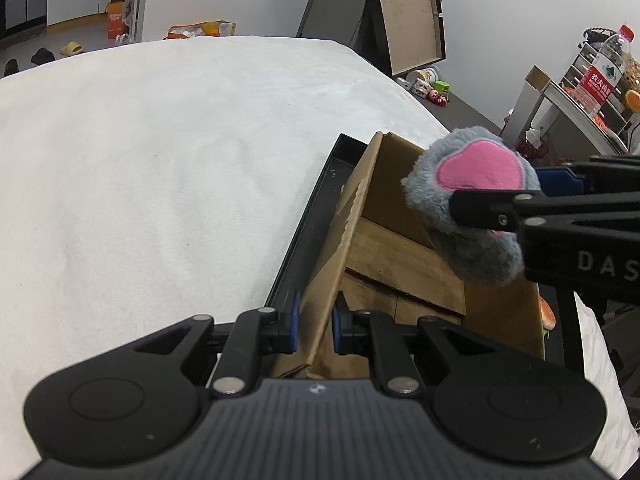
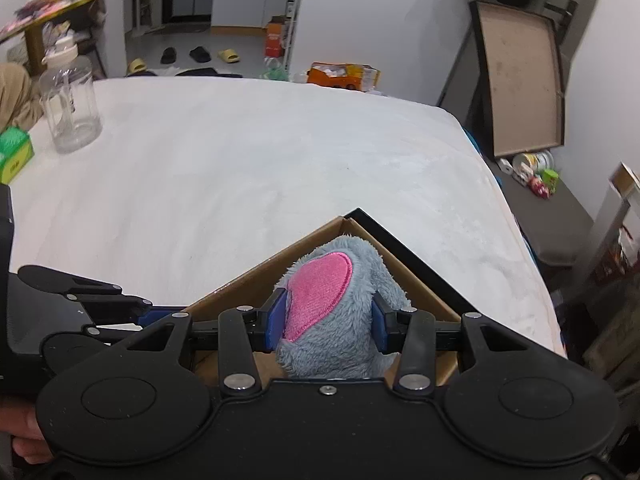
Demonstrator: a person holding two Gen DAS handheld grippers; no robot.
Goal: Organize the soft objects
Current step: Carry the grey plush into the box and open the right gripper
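While left gripper (image 1: 314,322) fingers pinch the cardboard box (image 1: 404,256) flap, right gripper (image 2: 327,318) fingers clamp the plush toy (image 2: 336,312) above it

A bed (image 2: 248,168) covered in white fabric is seen. A black tray (image 1: 308,224) is set at its near right edge, a cardboard box (image 1: 404,264) inside it. Far left of the tray, a clear bottle (image 2: 72,104) and green pack (image 2: 14,154) are placed.

Counted ahead of the two grippers

One grey plush toy (image 2: 340,308), one cardboard box (image 1: 404,252), one black tray (image 1: 316,216); far left, one clear bottle (image 2: 72,108), one green pack (image 2: 14,154).
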